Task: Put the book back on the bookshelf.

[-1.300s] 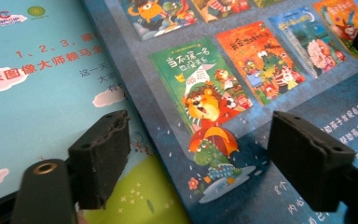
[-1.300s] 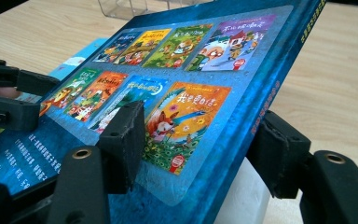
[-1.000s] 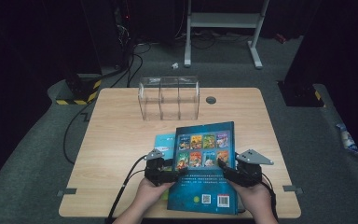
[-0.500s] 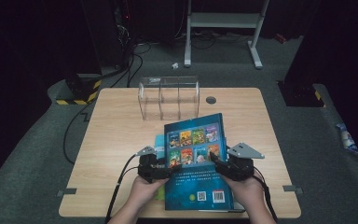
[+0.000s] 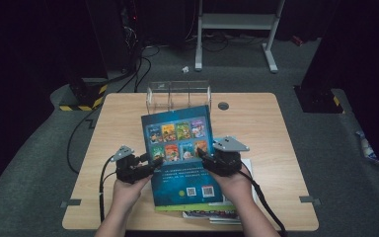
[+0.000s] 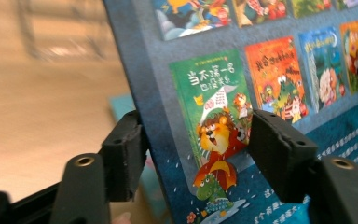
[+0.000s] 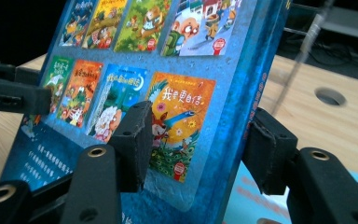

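Observation:
A blue picture book (image 5: 180, 148) with small cover pictures on it is held up off the wooden table (image 5: 266, 123), tilted with its top edge away from me. My left gripper (image 5: 153, 163) clamps its left edge; in the left gripper view one pad lies on the cover and the other behind the book (image 6: 200, 140). My right gripper (image 5: 202, 155) grips the right edge at the spine (image 7: 200, 135). Both pairs of jaws have just been closing with the book between them. The left gripper's jaw (image 7: 23, 95) also shows across the cover in the right gripper view.
A clear acrylic rack (image 5: 177, 94) stands at the table's far edge, just beyond the book's top. A round cable hole (image 5: 223, 105) lies to its right. More flat books (image 5: 212, 215) lie on the table under my right hand. Cables trail off the left side.
Both hands have lifted the book and carried it left and away toward the rack. Its top edge has tilted up. The books beneath have come into view.

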Demonstrator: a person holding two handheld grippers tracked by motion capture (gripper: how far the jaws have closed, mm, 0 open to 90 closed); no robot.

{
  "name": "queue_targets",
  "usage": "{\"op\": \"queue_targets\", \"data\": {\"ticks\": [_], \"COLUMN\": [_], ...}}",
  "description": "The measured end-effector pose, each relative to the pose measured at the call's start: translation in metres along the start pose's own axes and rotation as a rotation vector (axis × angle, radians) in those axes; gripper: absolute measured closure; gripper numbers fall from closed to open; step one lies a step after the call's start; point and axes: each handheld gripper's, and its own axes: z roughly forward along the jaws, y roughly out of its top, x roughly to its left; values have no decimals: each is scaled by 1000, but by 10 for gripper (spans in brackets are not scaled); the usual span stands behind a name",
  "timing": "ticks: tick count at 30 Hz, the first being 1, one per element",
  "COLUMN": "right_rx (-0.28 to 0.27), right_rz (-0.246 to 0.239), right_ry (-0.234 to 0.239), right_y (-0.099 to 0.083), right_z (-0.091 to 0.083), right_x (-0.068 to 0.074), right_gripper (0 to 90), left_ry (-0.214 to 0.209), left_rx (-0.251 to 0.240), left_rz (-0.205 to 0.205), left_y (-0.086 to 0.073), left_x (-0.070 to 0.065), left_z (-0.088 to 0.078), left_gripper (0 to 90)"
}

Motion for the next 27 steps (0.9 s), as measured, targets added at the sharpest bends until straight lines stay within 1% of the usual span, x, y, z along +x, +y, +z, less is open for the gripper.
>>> {"op": "queue_targets", "data": {"ticks": [1,2,3,4,5,6,7,8,9,10,12,17,19,20,21,22,23,26,27], "right_rx": [-14,-32,-32,-47,-47,-69,-69,-80,-91,-104,-124,-144,-164,-164,-180,-184,-184,-200,-205], "right_rz": [-21,-32,-32,-30,-30,-35,-35,-32,-32,-29,-39,-40,-43,-43,-40,-36,-36,-37,-43], "right_ry": [1,2,2,5,5,5,5,6,9,12,8,16,13,13,-1,-4,-4,-6,-5], "right_y": [2,7,7,10,10,13,13,14,15,16,19,25,27,27,28,28,28,28,28], "right_z": [2,5,5,6,6,7,7,7,7,6,5,4,2,2,1,0,0,-2,-3], "right_x": [3,10,10,14,14,18,18,20,21,22,27,31,32,32,33,33,33,33,33], "right_gripper": [467,477,477,488,488,497,497,504,510,515,515,520,526,526,526,527,527,529,528], "left_ry": [8,21,30,45,45,54,61,64,70,71,74,93,103,100,103,104,104,110,112], "left_rx": [-7,-15,-22,-34,-34,-42,-47,-59,-71,-83,-102,-148,-168,-175,-181,-190,-190,-207,-213], "left_rz": [9,23,24,49,49,60,70,68,80,77,81,96,118,121,129,138,138,163,167], "left_y": [1,2,3,4,4,5,5,6,6,7,7,9,10,10,10,11,11,12,12], "left_x": [2,3,4,6,6,7,8,8,9,9,11,11,10,10,9,7,7,5,4], "left_z": [-3,-6,-8,-13,-13,-15,-17,-19,-21,-23,-26,-32,-34,-34,-34,-33,-33,-34,-34], "left_gripper": [388,389,389,391,392,395,395,402,408,414,442,465,472,472,475,475,475,475,475]}}
